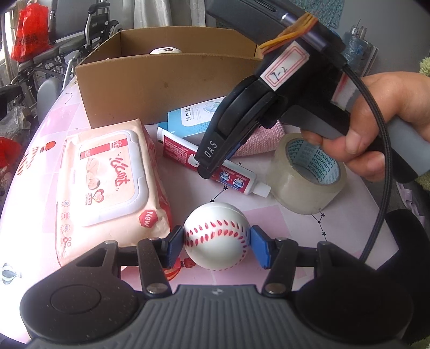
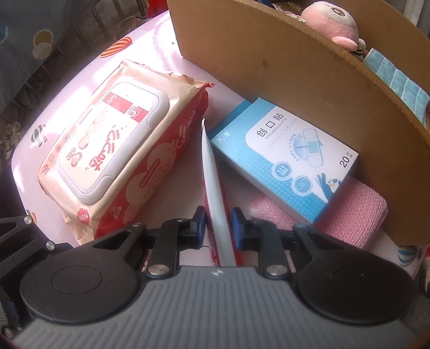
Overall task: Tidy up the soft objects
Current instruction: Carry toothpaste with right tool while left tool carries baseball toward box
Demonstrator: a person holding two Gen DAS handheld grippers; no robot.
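Observation:
A white foam baseball (image 1: 216,236) with red stitching sits between the blue pads of my left gripper (image 1: 216,243), which is shut on it just above the pink table. A red and white toothpaste tube (image 1: 236,182) (image 2: 215,188) lies in front of the cardboard box (image 1: 161,83) (image 2: 295,80). My right gripper (image 1: 204,169) (image 2: 218,225) points steeply down and is shut on the tube, which stands on edge between its pads. A pink plush toy (image 2: 330,21) and a blue cloth (image 2: 397,80) lie in the box. A pink cloth (image 2: 354,214) rests against the box wall.
A wet-wipes pack (image 1: 107,182) (image 2: 113,150) lies to the left of the tube. A blue plaster box (image 1: 188,120) (image 2: 285,158) leans at the cardboard box. A clear tape roll (image 1: 306,174) stands to the right. A hand (image 1: 389,107) holds the right gripper.

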